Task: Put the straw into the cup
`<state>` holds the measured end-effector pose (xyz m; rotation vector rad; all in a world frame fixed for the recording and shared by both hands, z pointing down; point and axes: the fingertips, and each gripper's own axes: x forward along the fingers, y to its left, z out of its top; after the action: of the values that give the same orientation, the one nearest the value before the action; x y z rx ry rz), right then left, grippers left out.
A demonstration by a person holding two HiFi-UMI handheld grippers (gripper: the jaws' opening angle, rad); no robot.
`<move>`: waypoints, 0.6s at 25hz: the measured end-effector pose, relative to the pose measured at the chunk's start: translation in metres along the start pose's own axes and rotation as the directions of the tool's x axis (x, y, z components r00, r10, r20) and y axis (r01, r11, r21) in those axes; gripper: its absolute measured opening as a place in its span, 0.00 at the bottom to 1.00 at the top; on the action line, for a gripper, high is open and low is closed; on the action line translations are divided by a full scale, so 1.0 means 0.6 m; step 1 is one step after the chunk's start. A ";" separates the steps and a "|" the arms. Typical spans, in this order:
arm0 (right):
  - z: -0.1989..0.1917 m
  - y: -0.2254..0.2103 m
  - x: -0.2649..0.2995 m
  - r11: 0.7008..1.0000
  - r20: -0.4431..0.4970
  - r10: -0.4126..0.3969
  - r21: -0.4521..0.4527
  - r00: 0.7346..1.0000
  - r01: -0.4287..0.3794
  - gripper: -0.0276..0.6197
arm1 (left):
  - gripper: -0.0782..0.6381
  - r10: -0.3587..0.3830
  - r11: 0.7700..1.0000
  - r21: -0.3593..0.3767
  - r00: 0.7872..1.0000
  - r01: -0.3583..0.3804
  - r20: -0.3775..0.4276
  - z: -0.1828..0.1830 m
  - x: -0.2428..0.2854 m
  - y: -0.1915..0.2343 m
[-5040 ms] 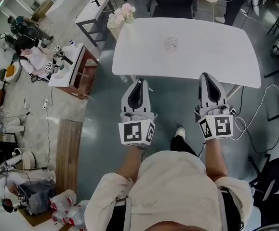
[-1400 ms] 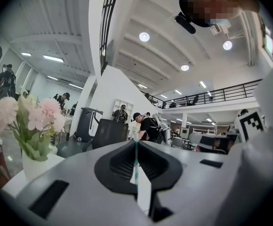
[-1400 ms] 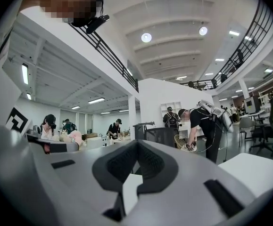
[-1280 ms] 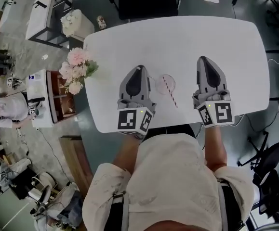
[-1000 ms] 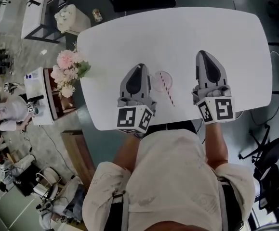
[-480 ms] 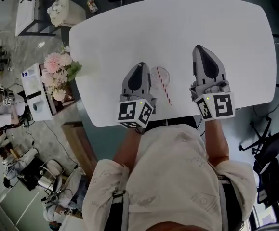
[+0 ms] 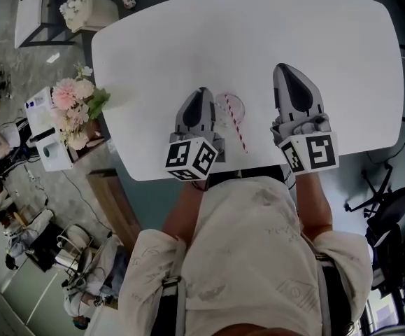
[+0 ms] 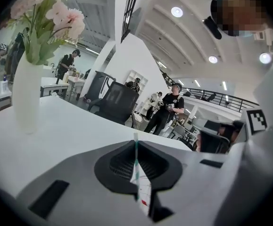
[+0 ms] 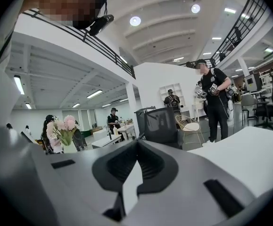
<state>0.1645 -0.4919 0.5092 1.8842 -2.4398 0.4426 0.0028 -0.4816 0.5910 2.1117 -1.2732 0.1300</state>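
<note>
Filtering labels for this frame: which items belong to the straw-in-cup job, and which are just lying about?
Job:
red-and-white striped straw
clear round cup

Lying about:
white vase of pink flowers
black office chair beyond the white table

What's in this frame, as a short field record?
table: white, rounded corners
cup: clear, on the table between the grippers
straw: red-and-white striped, far end overlaps the cup, rest runs toward the person
left gripper: jaws together
right gripper: jaws together
vase of flowers: white, on the table's left
</note>
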 end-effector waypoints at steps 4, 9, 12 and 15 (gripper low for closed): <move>-0.007 0.005 0.008 1.000 -0.006 0.004 0.004 1.000 -0.004 0.04 | 0.13 0.008 1.000 -0.012 1.000 -0.008 0.001 0.000 0.004 0.017; -0.009 0.004 0.008 1.000 -0.009 0.008 0.004 1.000 -0.008 0.04 | 0.13 -0.001 1.000 -0.019 1.000 0.001 0.008 -0.004 0.009 0.016; -0.007 0.004 0.011 1.000 -0.010 0.009 0.003 1.000 -0.009 0.04 | 0.13 -0.008 1.000 -0.006 1.000 0.008 0.009 -0.001 0.013 0.013; -0.007 0.004 0.012 1.000 -0.009 0.013 0.002 1.000 -0.013 0.04 | 0.13 -0.007 1.000 0.015 1.000 0.007 0.006 -0.002 0.013 0.010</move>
<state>0.1594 -0.4973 0.5139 1.8638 -2.4486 0.4534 0.0020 -0.4888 0.5981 2.1312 -1.2723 0.1304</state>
